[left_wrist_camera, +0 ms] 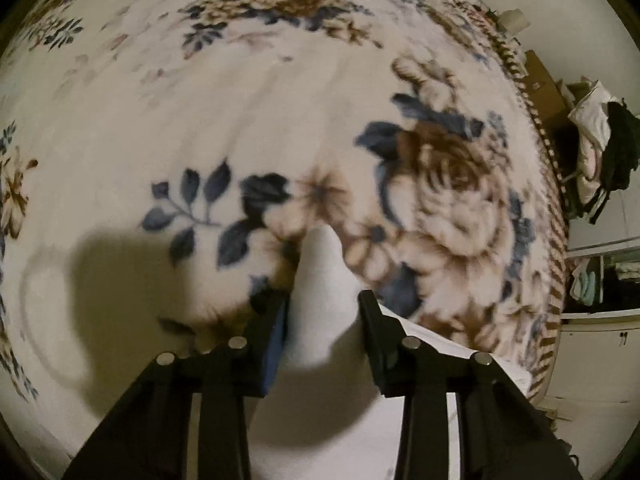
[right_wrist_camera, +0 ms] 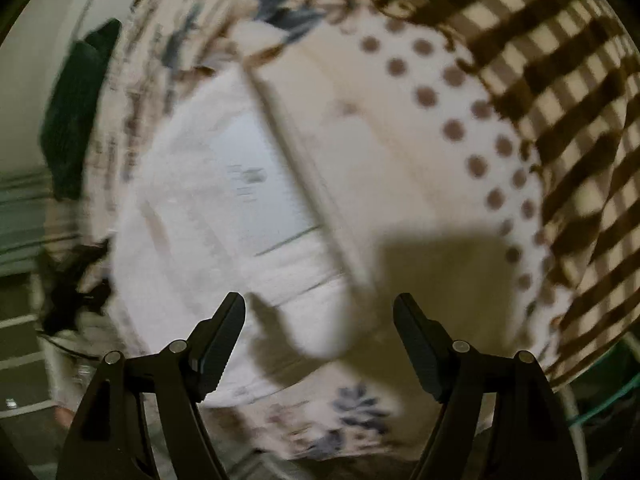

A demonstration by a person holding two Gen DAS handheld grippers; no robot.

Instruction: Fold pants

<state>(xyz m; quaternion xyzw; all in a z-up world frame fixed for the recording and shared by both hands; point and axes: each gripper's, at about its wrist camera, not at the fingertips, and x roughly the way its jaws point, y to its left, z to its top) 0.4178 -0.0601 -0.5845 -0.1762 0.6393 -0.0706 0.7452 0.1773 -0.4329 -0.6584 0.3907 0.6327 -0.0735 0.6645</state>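
Note:
The white pants (left_wrist_camera: 320,276) show in the left wrist view as a bunched fold of white cloth between my left gripper's (left_wrist_camera: 324,304) black fingers, which are shut on it just above the floral blanket (left_wrist_camera: 240,120). More white cloth trails back under the gripper. In the right wrist view the white pants (right_wrist_camera: 224,184) lie spread on the blanket, with a long fold edge running diagonally through the middle. My right gripper (right_wrist_camera: 320,308) is open and empty, hovering above the near end of the pants.
The bed is covered by a cream blanket with blue and brown flowers, a dotted band (right_wrist_camera: 476,120) and a brown checked border (right_wrist_camera: 568,92). A pile of clothes (left_wrist_camera: 600,152) and white furniture stand past the bed's right edge. Dark green cloth (right_wrist_camera: 76,108) lies at the far left.

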